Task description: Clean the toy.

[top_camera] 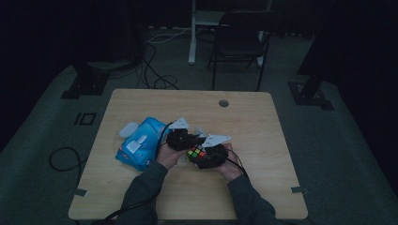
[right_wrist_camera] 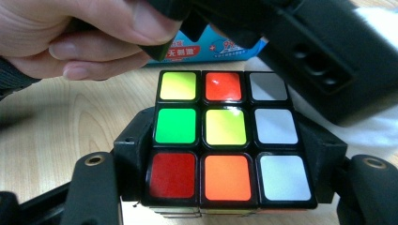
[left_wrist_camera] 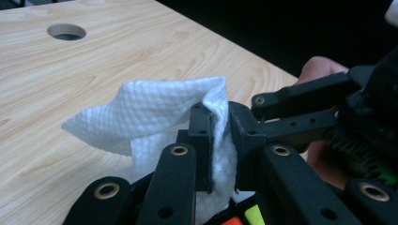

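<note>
My right gripper (right_wrist_camera: 227, 154) is shut on a scrambled Rubik's cube (right_wrist_camera: 227, 136), its jaws pressing the cube's left and right sides just above the table. The face towards the camera shows yellow, red, green, orange and white stickers. My left gripper (left_wrist_camera: 218, 136) is shut on a white textured wipe (left_wrist_camera: 155, 112), which stands up folded between its jaws right over the cube (left_wrist_camera: 253, 215). In the high view both grippers meet at the table's middle: the left gripper (top_camera: 180, 138) beside the right gripper (top_camera: 209, 152), with the cube (top_camera: 197, 153) between the hands.
A blue pack of wipes (top_camera: 141, 143) lies left of the hands, with a small white object (top_camera: 128, 129) at its far-left corner. The wooden table (top_camera: 263, 187) has a cable hole (top_camera: 224, 103) near its far edge. A dark chair (top_camera: 239, 42) stands beyond it.
</note>
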A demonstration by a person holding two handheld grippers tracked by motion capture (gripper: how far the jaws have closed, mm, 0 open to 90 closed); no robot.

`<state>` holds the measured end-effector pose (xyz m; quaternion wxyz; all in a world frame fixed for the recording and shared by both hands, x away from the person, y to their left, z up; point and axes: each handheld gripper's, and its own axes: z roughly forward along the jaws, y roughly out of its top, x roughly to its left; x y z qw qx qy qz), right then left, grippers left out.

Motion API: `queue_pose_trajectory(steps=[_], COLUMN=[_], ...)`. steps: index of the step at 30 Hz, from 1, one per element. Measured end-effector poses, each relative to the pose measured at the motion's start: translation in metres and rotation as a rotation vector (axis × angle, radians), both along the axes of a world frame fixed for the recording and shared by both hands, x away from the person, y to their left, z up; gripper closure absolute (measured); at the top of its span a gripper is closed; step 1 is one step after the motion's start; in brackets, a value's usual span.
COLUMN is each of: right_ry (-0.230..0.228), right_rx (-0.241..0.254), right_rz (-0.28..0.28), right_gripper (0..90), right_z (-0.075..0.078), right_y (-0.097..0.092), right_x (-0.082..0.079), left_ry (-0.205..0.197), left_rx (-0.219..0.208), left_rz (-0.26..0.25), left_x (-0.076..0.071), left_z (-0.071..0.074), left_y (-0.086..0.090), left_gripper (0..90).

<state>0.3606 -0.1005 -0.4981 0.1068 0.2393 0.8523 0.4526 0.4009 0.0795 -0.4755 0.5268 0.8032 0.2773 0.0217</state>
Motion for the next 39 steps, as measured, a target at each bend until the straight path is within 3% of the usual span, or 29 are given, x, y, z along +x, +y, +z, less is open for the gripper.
queue_pose_trajectory(steps=[5, 20, 30, 39], right_ry=[-0.001, -0.01, -0.011, -0.012], right_rx=[-0.002, -0.001, -0.003, -0.002], right_rz=[0.0, -0.004, -0.004, -0.007], right_gripper=[33.9, 33.8, 33.9, 33.8], right_z=[-0.0001, 0.0024, 0.0015, 0.0018], right_y=[0.0006, -0.0015, -0.0014, -0.0029], right_x=[-0.0003, -0.0007, -0.0004, -0.0002], left_ry=[0.005, 0.049, 0.054, 0.049], left_rx=[-0.013, 0.04, 0.014, 0.017], left_rz=[-0.02, 0.032, -0.015, 0.007], left_x=[0.0001, 0.008, 0.0048, 0.0058], left_z=[0.0029, -0.002, -0.0004, -0.0004], left_y=[-0.0007, 0.004, -0.003, 0.0008], left_gripper=[84.1, 87.8, 87.6, 87.6])
